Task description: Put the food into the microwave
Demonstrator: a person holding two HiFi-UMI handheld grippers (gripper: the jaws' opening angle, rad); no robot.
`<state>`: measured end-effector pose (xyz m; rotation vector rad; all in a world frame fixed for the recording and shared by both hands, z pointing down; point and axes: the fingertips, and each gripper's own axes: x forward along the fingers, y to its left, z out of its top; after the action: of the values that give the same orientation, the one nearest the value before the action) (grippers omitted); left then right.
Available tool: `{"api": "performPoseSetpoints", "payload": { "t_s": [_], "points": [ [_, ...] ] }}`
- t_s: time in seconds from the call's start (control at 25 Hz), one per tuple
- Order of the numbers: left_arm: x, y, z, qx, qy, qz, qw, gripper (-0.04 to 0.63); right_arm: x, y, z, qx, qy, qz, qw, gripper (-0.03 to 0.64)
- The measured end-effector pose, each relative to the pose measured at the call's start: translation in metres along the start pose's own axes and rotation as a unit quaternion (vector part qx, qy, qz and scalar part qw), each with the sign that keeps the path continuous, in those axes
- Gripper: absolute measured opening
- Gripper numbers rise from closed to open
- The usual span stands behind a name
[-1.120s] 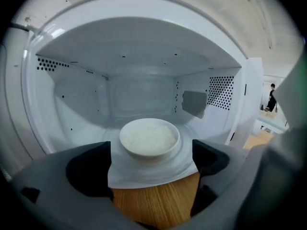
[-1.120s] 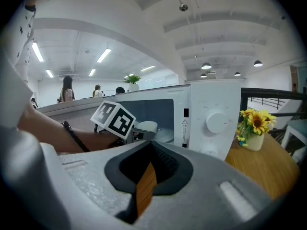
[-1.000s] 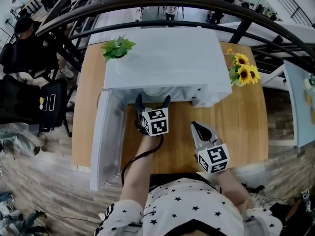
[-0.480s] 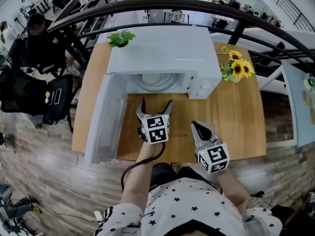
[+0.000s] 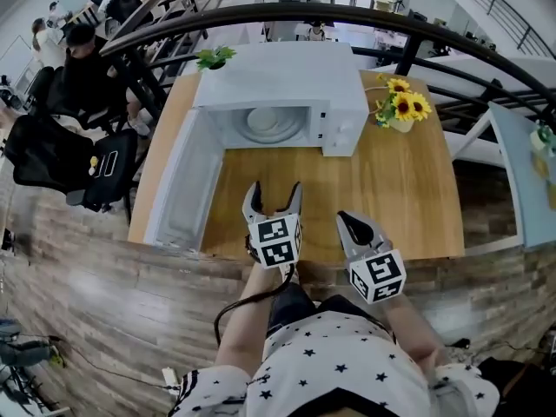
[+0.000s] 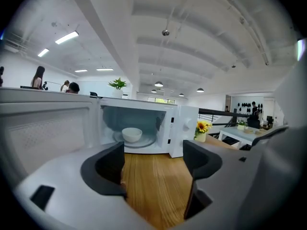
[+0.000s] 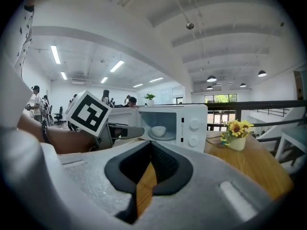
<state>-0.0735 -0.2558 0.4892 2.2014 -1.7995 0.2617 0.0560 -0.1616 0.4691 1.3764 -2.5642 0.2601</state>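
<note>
Bowl, round, white, inside boxy microwave, left hand-held gripper closing empty, right hand-held gripper pinched together

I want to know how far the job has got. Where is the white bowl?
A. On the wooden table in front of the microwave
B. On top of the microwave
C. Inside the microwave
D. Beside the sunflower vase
C: the white bowl sits on the turntable inside the microwave, whose door stands open.
</note>
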Motion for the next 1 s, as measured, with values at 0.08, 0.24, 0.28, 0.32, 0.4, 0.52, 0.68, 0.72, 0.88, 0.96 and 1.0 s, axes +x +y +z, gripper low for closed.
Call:
{"api": "performPoseSetpoints", "payload": {
  "t_s": [0.08, 0.24, 0.28, 0.32, 0.4, 0.52, 0.68, 0.72, 0.88, 0.96, 1.0],
  "points": [
    [-0.022, -0.006, -0.001, -0.003, -0.011, 0.011, 0.9999, 0.337, -0.014, 0.004, -0.002, -0.001, -0.007, 0.001, 1.0, 0.005],
    [-0.065, -0.012, -0.009, -0.01, -0.025, 0.036, 0.999, 0.208, -0.042, 0.017, -0.002, -0.004, -0.02, 0.007, 1.0, 0.005],
    [-0.075, -0.014, -0.011, -0.012, -0.027, 0.041, 0.9987, 0.19, -0.048, 0.02, -0.002, -0.005, -0.021, 0.01, 1.0, 0.005],
    [-0.085, -0.015, -0.014, -0.014, -0.028, 0.044, 0.9985, 0.176, -0.054, 0.024, -0.003, -0.005, -0.023, 0.013, 1.0, 0.005],
    [-0.104, -0.02, -0.018, -0.016, -0.031, 0.047, 0.9983, 0.15, -0.065, 0.031, -0.005, -0.005, -0.025, 0.017, 1.0, 0.005],
    [-0.132, -0.027, -0.021, -0.017, -0.04, 0.053, 0.9976, 0.113, -0.081, 0.039, -0.007, -0.003, -0.03, 0.024, 0.999, 0.005],
    [-0.163, -0.034, -0.019, -0.019, -0.054, 0.056, 0.9968, 0.052, -0.097, 0.05, -0.006, 0.001, -0.04, 0.031, 0.999, 0.005],
    [-0.169, -0.035, -0.019, -0.018, -0.056, 0.054, 0.9968, 0.044, -0.1, 0.052, -0.005, 0.001, -0.042, 0.032, 0.999, 0.005],
    [-0.191, -0.042, -0.017, -0.015, -0.062, 0.047, 0.9968, 0.024, -0.109, 0.058, 0.001, 0.001, -0.051, 0.038, 0.998, 0.005],
    [-0.2, -0.047, -0.015, -0.014, -0.066, 0.04, 0.9969, 0.015, -0.114, 0.06, 0.003, 0.0, -0.054, 0.04, 0.998, 0.005],
    [-0.205, -0.049, -0.015, -0.013, -0.068, 0.036, 0.9969, 0.014, -0.115, 0.061, 0.003, -0.001, -0.056, 0.041, 0.998, 0.005]
  ]
}}
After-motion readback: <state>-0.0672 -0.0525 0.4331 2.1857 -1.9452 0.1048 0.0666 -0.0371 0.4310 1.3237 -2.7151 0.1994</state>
